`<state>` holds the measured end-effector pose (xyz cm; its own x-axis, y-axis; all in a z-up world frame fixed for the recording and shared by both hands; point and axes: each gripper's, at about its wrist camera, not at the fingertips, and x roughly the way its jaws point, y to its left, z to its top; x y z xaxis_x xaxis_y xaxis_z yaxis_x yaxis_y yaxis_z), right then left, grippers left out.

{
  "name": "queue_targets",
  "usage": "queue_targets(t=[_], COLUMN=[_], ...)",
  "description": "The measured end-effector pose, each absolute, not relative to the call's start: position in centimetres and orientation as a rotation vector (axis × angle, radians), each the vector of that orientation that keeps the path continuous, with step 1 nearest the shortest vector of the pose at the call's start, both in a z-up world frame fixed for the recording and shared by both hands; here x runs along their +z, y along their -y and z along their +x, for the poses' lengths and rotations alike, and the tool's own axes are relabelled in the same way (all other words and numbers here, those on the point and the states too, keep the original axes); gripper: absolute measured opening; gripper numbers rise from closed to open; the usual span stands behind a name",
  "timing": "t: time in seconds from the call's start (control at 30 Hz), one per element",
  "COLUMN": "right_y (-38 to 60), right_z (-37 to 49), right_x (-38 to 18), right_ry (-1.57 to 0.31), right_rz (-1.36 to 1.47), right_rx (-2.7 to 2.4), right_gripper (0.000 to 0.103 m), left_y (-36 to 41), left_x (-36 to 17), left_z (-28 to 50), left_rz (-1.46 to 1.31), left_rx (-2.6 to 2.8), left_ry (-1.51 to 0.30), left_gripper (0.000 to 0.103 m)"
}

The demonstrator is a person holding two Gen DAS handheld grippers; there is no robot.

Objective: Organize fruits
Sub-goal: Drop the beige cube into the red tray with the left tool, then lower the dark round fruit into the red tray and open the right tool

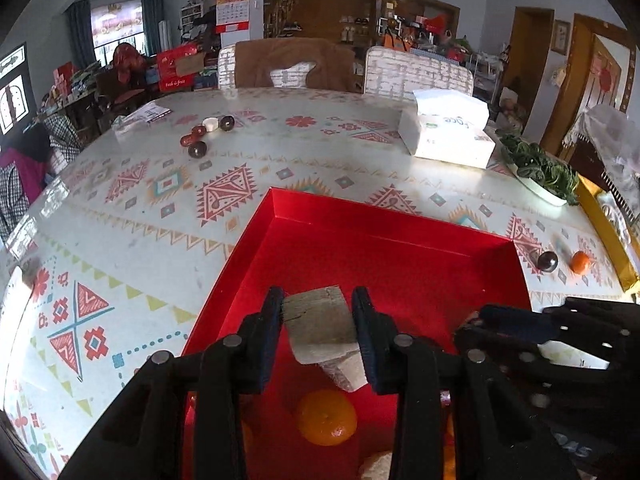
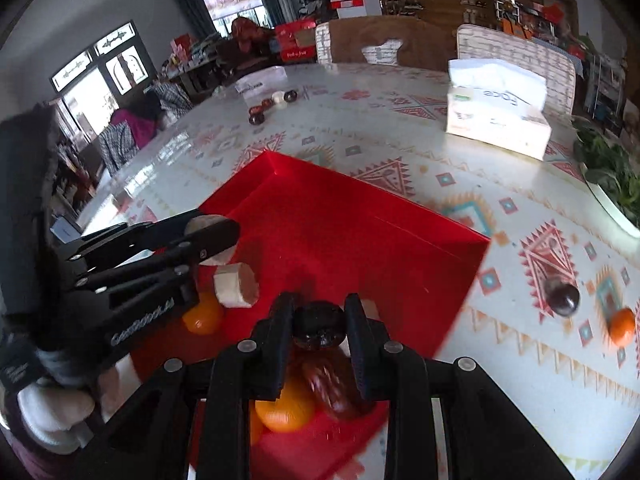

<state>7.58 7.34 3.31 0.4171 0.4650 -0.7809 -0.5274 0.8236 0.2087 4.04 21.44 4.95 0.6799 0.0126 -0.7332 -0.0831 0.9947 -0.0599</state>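
A red tray (image 1: pixel 400 232) (image 2: pixel 400 208) lies on the patterned table. My left gripper (image 1: pixel 318 312) is shut on a pale beige chunk (image 1: pixel 316 320) above the tray; it also shows in the right wrist view (image 2: pixel 212 232). A second pale chunk (image 1: pixel 344 372) (image 2: pixel 236 284) and an orange (image 1: pixel 326 416) (image 2: pixel 202 316) lie below. My right gripper (image 2: pixel 319 320) is shut on a dark round fruit (image 2: pixel 319 328) above another orange (image 2: pixel 284 408) and a reddish fruit (image 2: pixel 332 388). A dark fruit (image 1: pixel 547 261) (image 2: pixel 563 299) and a small orange (image 1: pixel 580 262) (image 2: pixel 622 326) lie on the table right of the tray.
Several small dark and red fruits (image 1: pixel 200 138) (image 2: pixel 264 110) sit at the far left of the table. A tissue box (image 1: pixel 448 128) (image 2: pixel 496 116), a dish of greens (image 1: pixel 540 172) (image 2: pixel 612 184) and a yellow tray (image 1: pixel 604 224) stand on the right. Chairs (image 1: pixel 292 64) line the far edge.
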Motion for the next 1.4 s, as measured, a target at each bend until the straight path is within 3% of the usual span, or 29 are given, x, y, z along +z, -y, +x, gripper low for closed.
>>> queue_targets(t=[0.03, 0.17, 0.27, 0.47, 0.67, 0.97, 1.23, 1.4], right_y=[-7.6, -7.9, -7.2, -3.6, 2.3, 10.5, 5.6, 3.6], right_z=[7.8, 8.3, 8.3, 7.1, 5.0, 3.3, 4.1, 4.4], right_x=[3.1, 3.2, 3.8, 5.1, 6.9, 6.4, 6.9, 6.5], right_ry=[-0.960, -0.936, -0.922, -0.890, -0.855, -0.907, -0.917, -0.919], right_rz=[-0.078, -0.053, -0.026, 0.007, 0.058, 0.353, 0.339, 0.175], right_rx=[0.619, 0.613, 0.607, 0.575, 0.523, 0.575, 0.656, 0.570], right_gripper=[0.030, 0.030, 0.031, 0.031, 0.031, 0.031, 0.031, 0.031], left_y=[-21.7, -22.4, -22.5, -20.9, -18.8, -16.3, -18.9, -20.2], left_x=[5.1, 6.2, 7.8, 10.6, 11.7, 11.8, 11.5, 11.9], left_z=[3.8, 2.4, 0.6, -2.8, -5.6, -9.4, -12.2, -13.5], left_rz=[-0.107, -0.159, -0.178, -0.190, -0.240, -0.286, -0.351, -0.328], left_rx=[0.052, 0.050, 0.051, 0.040, 0.000, -0.013, 0.060, 0.066], left_ry=[-0.813, -0.759, -0.707, -0.629, -0.603, -0.576, -0.564, -0.537], left_gripper=[0.036, 0.057, 0.060, 0.077, 0.078, 0.078, 0.078, 0.079])
